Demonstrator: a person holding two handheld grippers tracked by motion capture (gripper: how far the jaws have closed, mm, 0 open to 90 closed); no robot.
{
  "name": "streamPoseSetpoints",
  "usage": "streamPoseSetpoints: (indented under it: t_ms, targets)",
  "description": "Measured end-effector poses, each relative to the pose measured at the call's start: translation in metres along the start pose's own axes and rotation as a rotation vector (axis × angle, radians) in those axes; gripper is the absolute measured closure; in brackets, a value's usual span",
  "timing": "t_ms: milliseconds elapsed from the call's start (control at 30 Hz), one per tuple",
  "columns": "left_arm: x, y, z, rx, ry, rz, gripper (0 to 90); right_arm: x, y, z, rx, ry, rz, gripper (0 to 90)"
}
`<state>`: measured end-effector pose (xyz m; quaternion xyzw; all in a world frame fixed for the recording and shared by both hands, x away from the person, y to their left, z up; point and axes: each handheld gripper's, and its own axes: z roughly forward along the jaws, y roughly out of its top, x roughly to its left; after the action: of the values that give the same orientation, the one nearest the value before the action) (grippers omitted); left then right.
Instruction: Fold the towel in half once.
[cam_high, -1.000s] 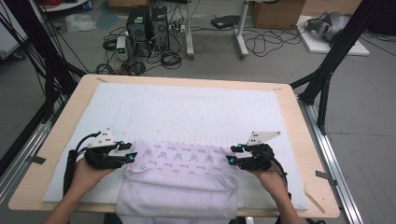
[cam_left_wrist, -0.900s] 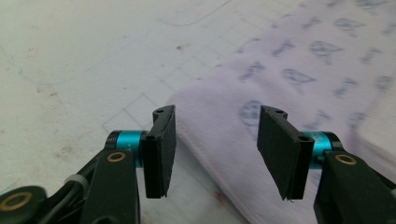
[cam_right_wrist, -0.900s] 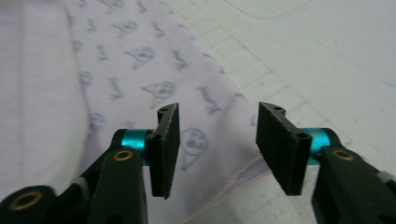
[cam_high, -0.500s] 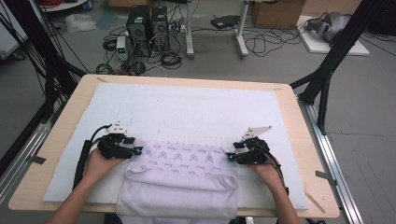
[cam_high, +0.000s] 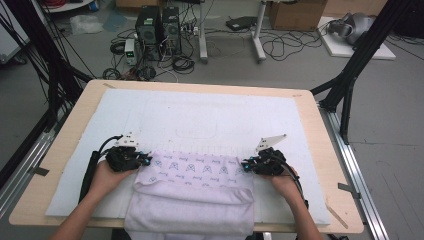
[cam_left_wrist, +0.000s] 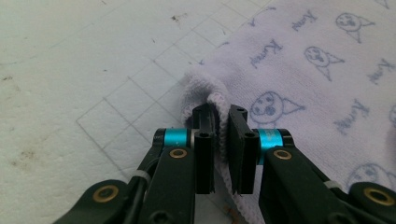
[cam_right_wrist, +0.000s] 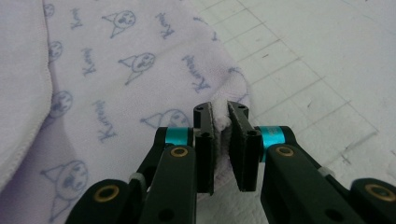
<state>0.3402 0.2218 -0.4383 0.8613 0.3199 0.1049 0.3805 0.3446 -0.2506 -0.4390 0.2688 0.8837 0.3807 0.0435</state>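
Barely pinched a corner of the lilac towel (cam_high: 192, 187) in each claw: left gripper (cam_left_wrist: 218, 140) on the hem, right gripper (cam_right_wrist: 220, 122) on a small tuft. Could slip free under tension, or sag between them and fold crooked.

A white mat (cam_high: 210, 112) covers the wooden table (cam_high: 325, 150).

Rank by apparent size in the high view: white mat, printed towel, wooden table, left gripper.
1. wooden table
2. white mat
3. printed towel
4. left gripper, clamped on the towel's corner like the right gripper, which looks alike in size.
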Motion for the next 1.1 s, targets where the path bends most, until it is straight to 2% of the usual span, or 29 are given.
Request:
streamPoseSetpoints:
  t_ms: [100, 200, 367, 433, 500, 567, 700, 833, 900, 933, 967, 1000, 1033, 1100]
  targets:
    - [-0.001, 0.002, -0.001, 0.007, 0.009, 0.018, 84.4, -0.003, 0.004, -0.003, 0.009, -0.002, -0.008, 82.7]
    - [0.000, 0.007, -0.002, 0.004, 0.037, 0.025, 85.1, -0.008, 0.009, -0.007, 0.008, -0.007, -0.015, 84.1]
    - [0.013, 0.027, -0.005, -0.061, 0.096, -0.011, 85.7, -0.022, 0.027, -0.016, -0.007, -0.049, -0.017, 84.4]
    - [0.021, 0.041, -0.006, -0.078, 0.121, -0.023, 85.7, -0.031, 0.038, -0.019, -0.008, -0.086, -0.025, 84.5]
    - [0.031, 0.056, -0.005, -0.089, 0.135, -0.036, 85.7, -0.042, 0.048, -0.021, -0.021, -0.111, -0.014, 84.6]
    - [0.041, 0.074, -0.003, -0.071, 0.164, -0.021, 85.7, -0.055, 0.058, -0.023, -0.034, -0.140, -0.004, 84.7]
    - [0.058, 0.112, -0.006, -0.071, 0.215, -0.018, 85.7, -0.074, 0.085, -0.031, -0.067, -0.212, 0.017, 84.7]
    - [0.071, 0.140, -0.016, -0.121, 0.251, -0.038, 85.7, -0.087, 0.115, -0.045, -0.093, -0.261, 0.014, 84.7]
    - [0.077, 0.141, -0.014, -0.118, 0.256, -0.054, 84.6, -0.092, 0.123, -0.048, -0.128, -0.268, 0.015, 81.9]
    - [0.080, 0.138, -0.011, -0.090, 0.259, -0.069, 79.4, -0.094, 0.123, -0.047, -0.143, -0.263, 0.023, 73.1]
    - [0.084, 0.134, -0.008, -0.052, 0.253, -0.096, 68.3, -0.096, 0.122, -0.044, -0.148, -0.265, 0.054, 67.3]
    - [0.087, 0.128, -0.006, -0.039, 0.241, -0.119, 64.4, -0.099, 0.118, -0.040, -0.145, -0.246, 0.085, 65.0]
    - [0.089, 0.121, -0.006, -0.043, 0.241, -0.132, 62.7, -0.099, 0.113, -0.037, -0.146, -0.232, 0.095, 61.4]
    - [0.091, 0.108, -0.006, -0.046, 0.221, -0.155, 58.4, -0.099, 0.106, -0.029, -0.088, -0.196, 0.130, 54.5]
